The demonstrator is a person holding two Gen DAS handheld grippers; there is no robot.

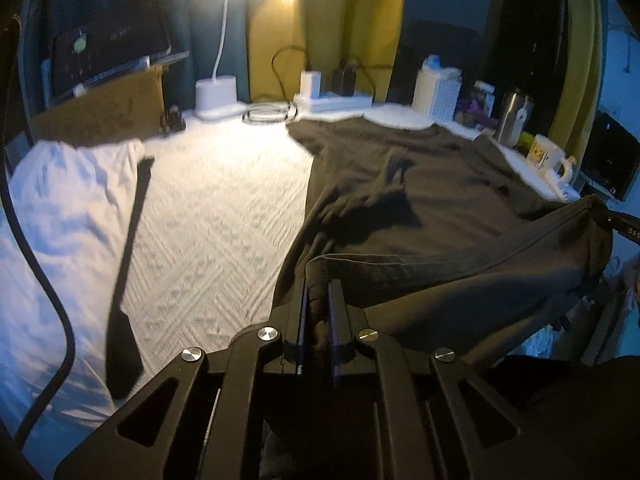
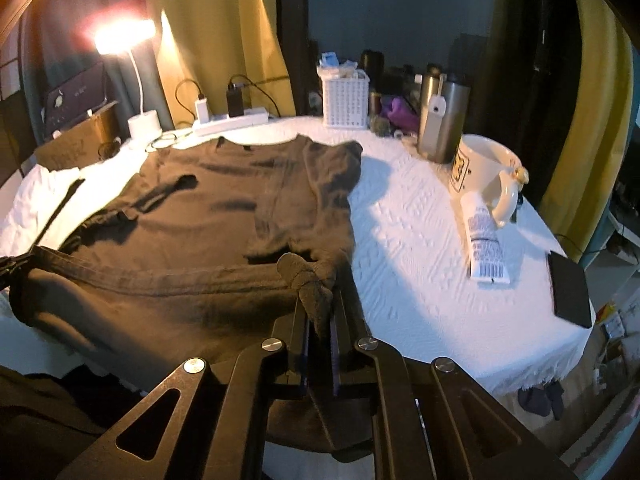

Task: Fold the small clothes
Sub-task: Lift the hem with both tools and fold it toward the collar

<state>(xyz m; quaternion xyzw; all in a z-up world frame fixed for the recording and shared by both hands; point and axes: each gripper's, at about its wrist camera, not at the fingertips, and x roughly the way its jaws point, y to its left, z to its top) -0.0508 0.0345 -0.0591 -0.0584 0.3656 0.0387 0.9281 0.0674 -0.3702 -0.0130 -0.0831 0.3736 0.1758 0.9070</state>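
Dark T-shirt point(image 2: 224, 200) lies flat on the white-covered surface point(image 2: 420, 240). Left tool point(image 1: 318, 300) and right tool point(image 2: 318, 304) each pinch a hem corner. Fabric judged light, limp; corner holds suit.

Dark brown cotton T-shirt point(image 2: 208, 208), plain, on white quilted table cover point(image 2: 408, 248) with raised chevron pattern. White lattice-sided plastic basket point(image 2: 346, 102); cream ceramic mug point(image 2: 486, 170), yellow-and-black print.

Matt dark cloth shirt point(image 2: 224, 208); white textured woven table point(image 2: 408, 240) cover; brushed metal flask point(image 2: 444, 120); glossy ceramic mug point(image 2: 486, 168).
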